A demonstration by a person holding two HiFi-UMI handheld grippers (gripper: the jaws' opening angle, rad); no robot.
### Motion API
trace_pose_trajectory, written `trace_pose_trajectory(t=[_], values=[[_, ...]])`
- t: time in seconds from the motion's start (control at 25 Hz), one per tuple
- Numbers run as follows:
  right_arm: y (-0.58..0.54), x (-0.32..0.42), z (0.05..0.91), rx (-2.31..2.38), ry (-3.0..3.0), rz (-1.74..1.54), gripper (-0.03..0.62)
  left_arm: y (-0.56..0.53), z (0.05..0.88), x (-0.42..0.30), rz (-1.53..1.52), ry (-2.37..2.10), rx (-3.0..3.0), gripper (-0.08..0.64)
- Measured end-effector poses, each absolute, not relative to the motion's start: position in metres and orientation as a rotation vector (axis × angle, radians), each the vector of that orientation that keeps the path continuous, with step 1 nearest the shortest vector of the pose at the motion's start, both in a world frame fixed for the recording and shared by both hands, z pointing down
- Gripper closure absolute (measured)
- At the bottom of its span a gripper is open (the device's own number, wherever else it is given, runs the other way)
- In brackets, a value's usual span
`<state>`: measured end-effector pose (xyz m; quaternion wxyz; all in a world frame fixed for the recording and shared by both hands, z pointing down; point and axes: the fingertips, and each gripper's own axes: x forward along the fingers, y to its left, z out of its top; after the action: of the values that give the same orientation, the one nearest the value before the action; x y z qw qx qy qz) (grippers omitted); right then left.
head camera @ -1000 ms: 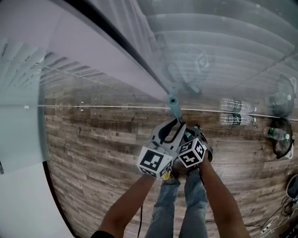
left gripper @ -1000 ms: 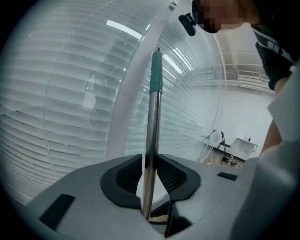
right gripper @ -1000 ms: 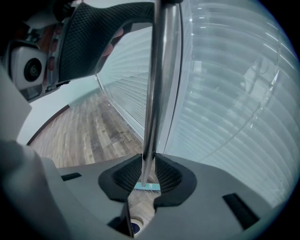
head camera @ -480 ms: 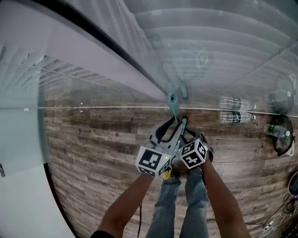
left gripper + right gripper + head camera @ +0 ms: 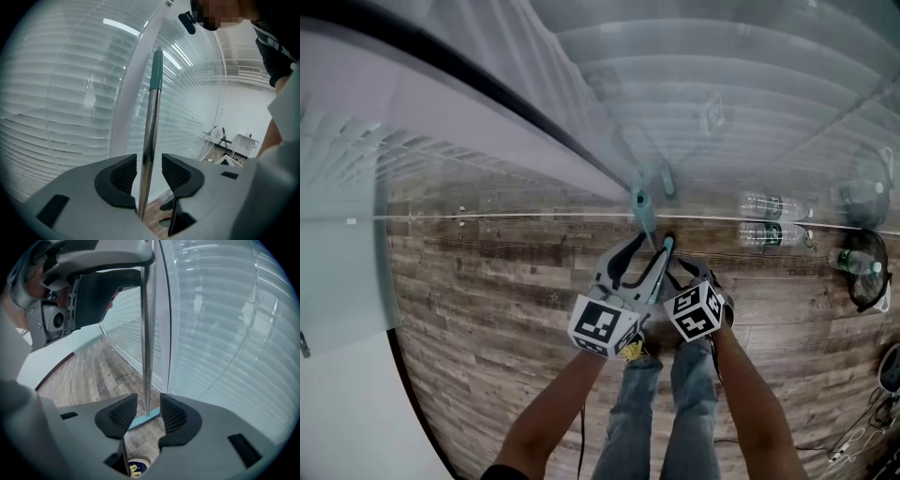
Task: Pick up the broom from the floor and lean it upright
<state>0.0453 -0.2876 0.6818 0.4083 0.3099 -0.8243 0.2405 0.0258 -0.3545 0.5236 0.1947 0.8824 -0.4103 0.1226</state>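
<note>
Broom [image 5: 643, 214] upright on the wood floor [image 5: 487, 281], close against the white frame [image 5: 126, 108] of a glass wall [image 5: 722, 103] backed by slatted blinds; contact with the frame not clear. Silver handle [image 5: 150, 136] topped by a teal grip, teal head [image 5: 140, 421] flat on the boards below. Left tongs [image 5: 645, 251] high on the handle, jaws just opened and now wide, dark ribbed pads [image 5: 123, 176] standing off the metal on either side, handle [image 5: 146, 333] nearer the left pad. Right tongs [image 5: 147, 413] lower on the same handle, jaws likewise just opened and wide, with clear gaps to both pads [image 5: 174, 416]. No grip on the broom from either pair. Black-and-white square marker patterns on the cubes of the left tongs [image 5: 602, 324] and the right tongs [image 5: 695, 312]; no letters or words among them. Clear plastic bottles [image 5: 773, 225] lying along the foot of the glass, labels too small to read. Small round yellow-and-blue thing [image 5: 134, 468] at the bottom of the right gripper view, yellow marks on it not legible. No brand name readable on the broom.
</note>
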Motion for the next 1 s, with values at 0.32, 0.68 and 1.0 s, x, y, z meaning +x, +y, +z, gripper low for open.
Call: trace_pose_trajectory(t=[0.32,0.68,1.0], values=[[-0.256,0.085,0.638,0.716,-2.110,0.619,0.431,-0.333,0.497,-0.008,0.376,-1.153,2.441,0.400],[-0.230,0.154,0.511,0.847,-2.092,0.539,0.558,-0.278,0.396,-0.072,0.386,-1.052,2.467,0.402],[-0.183,0.161,0.347,0.905,-2.163,0.459,0.571,-0.206,0.262,-0.082,0.238,-0.971,2.556,0.488]])
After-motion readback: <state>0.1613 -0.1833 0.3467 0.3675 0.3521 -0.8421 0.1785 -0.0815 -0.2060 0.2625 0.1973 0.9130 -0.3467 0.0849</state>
